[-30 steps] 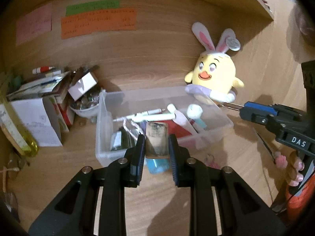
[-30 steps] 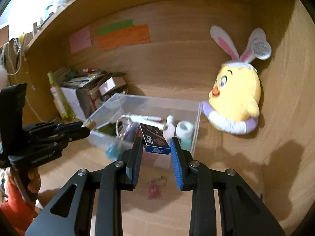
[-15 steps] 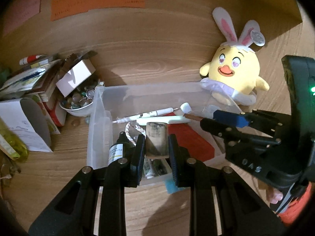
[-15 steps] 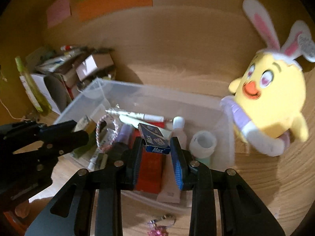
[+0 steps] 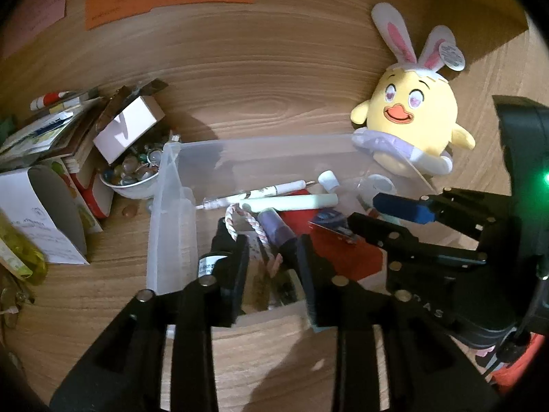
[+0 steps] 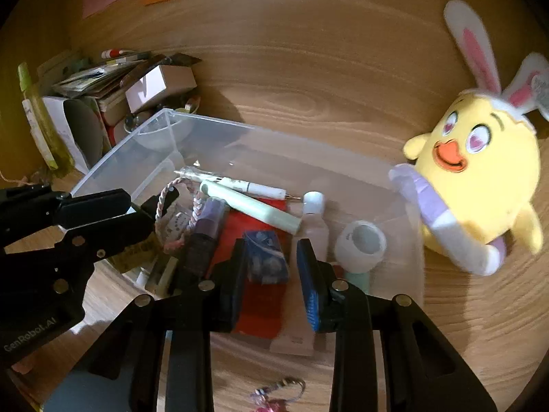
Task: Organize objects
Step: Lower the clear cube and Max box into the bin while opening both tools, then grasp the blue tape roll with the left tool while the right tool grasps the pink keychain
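**Both grippers over the bin: crowding and snag risks**

Clear plastic bin (image 6: 113, 158) sits on the wooden desk (image 5: 274, 79), plush chick (image 6: 480, 178) touching its far right corner. Both grippers hang over the bin's near half, close beside each other.

Right gripper (image 6: 272, 267): jaws parted, small blue box (image 6: 266, 257) between them. Box looks to lie on the red packet (image 6: 254, 302) with a gap to the blue pad; not clamped, I judge.

Left gripper (image 5: 271, 274): jaws parted. A brown blurred item (image 5: 259, 285) is between them; gripped or just dropped, cannot tell.

Risks, largest first:
- The two tools could knock together on withdrawal, being so near.
- Either could drag the light bin by catching its near wall.
- Braided cord loop (image 5: 247, 223) lies just beyond the left fingers; a hooked tip would pull it out.
- Blue box lies tilted on the packet; a brush could tip it onto the purple tube (image 6: 209, 226).
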